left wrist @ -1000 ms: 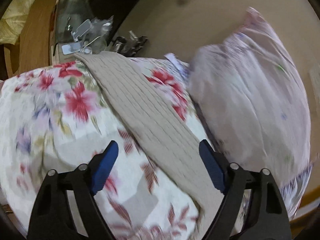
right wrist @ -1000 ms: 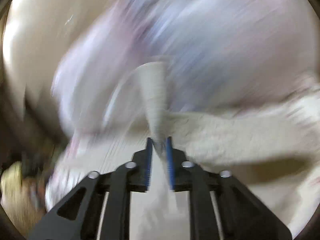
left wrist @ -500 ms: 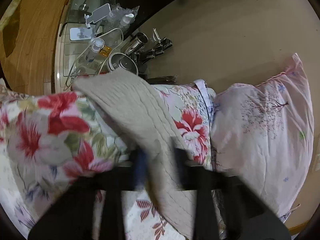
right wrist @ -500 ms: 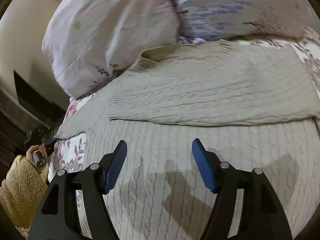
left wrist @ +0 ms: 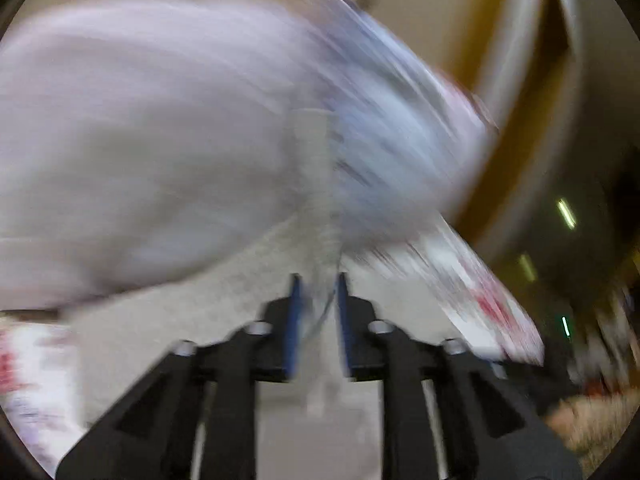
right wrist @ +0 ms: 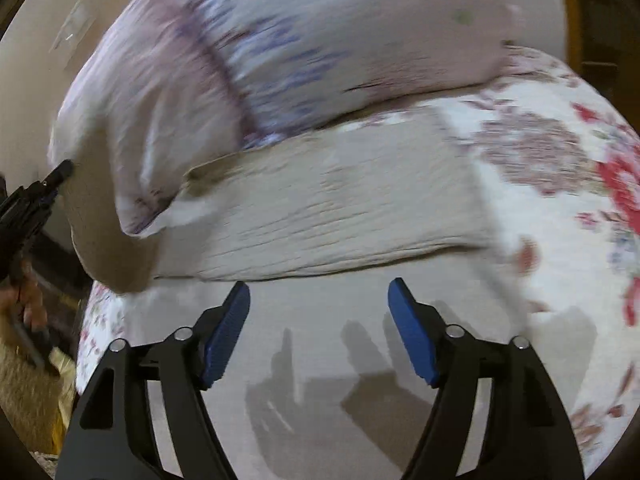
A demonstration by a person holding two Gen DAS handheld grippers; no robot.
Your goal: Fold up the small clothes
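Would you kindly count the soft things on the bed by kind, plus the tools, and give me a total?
Sweater: 1
Pillows: 1, perhaps more; blur hides any seam
Flowered bedspread: 1
Tools: 2, the left tool shut on the sweater, the right tool open
Total: 5

sweater: beige cable-knit; pillow: pale pink, purple print; bedspread: white, red florals; finger pads: blue

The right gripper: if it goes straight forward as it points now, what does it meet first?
Most likely the beige knit sweater: the open right gripper points at its folded edge, with the pillow behind. Depth is uncertain.
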